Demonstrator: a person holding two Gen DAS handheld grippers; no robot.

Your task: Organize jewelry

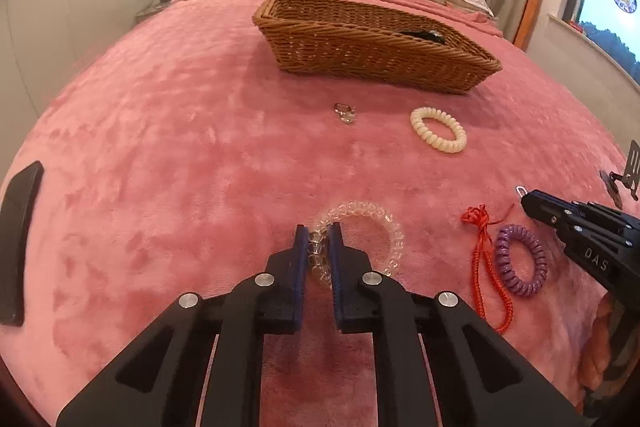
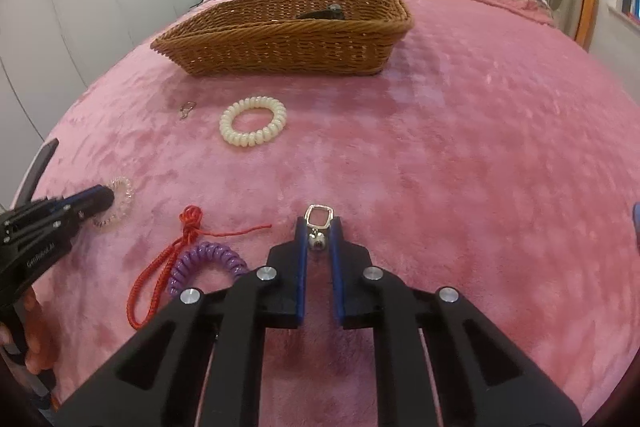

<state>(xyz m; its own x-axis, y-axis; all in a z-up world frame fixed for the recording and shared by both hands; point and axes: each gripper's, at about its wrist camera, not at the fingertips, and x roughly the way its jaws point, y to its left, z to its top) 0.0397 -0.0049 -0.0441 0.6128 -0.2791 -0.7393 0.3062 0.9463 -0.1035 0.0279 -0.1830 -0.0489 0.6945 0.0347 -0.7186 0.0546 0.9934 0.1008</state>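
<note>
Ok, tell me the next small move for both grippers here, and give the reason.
Probably lift both and carry them toward the brown wicker basket. The left gripper has its jaws closed on the clear spiral coil bracelet, and the right gripper has its jaws closed on the small silver clasp charm. Both pieces sit low over the pink plush blanket, short of the basket.

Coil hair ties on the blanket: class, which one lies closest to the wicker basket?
The cream-white coil tie, lying alone just before the basket; the clear one and purple one lie nearer the grippers.
</note>
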